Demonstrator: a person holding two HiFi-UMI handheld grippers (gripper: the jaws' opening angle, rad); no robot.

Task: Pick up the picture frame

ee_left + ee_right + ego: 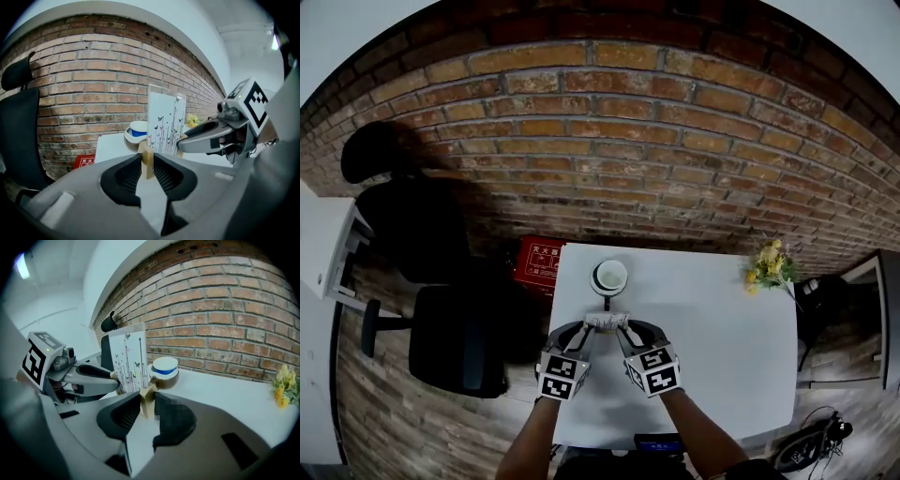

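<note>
The picture frame (607,321) is a clear upright panel (165,124) printed with thin stems and butterflies, standing on small pale wooden feet (147,159). It sits over the near middle of the white table (722,347). My left gripper (586,328) is shut on the left foot, its dark pads (126,176) pressing the wood. From the other side, my right gripper (628,328) is shut on the right wooden foot (147,401). The panel (129,362) rises just past that foot. Each gripper view shows the opposite gripper at the frame's far end.
A white cup with a blue band in a brown bowl (609,277) stands just behind the frame. Yellow flowers (769,264) lie at the table's far right corner. A red box (534,264) and black chair (455,337) are left of the table, with a brick wall (609,141) behind.
</note>
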